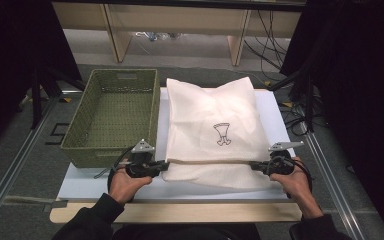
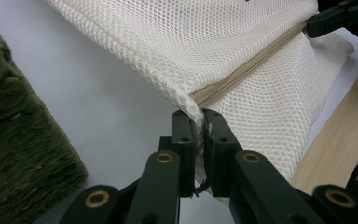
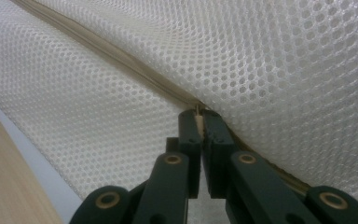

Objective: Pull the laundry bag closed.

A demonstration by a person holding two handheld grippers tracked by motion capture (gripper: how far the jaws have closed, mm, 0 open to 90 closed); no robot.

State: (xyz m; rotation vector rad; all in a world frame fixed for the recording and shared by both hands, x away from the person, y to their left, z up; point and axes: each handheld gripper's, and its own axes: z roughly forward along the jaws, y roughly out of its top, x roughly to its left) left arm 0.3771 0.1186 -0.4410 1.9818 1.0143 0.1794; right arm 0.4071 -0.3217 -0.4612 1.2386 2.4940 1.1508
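Down on the white worktop [image 1: 80,182], a cream mesh bag [image 1: 212,117] lies flat, its far end reaching the worktop's back edge and a small dark drawing printed near its middle. The left claw [image 1: 166,165] is pinched tight on the bag's near-left corner, right at the end of the beige zipper band [image 2: 242,70]; in the left gripper view the mesh is squeezed between the two black jaws with no gap. The right claw [image 1: 252,165] is likewise closed on the other end of that band [image 3: 121,60], the mesh bunched between its jaws. Between the two claws the band runs straight across the bag's near side. Just left of the bag stands a green woven basket [image 1: 87,145], touching or nearly touching its edge.
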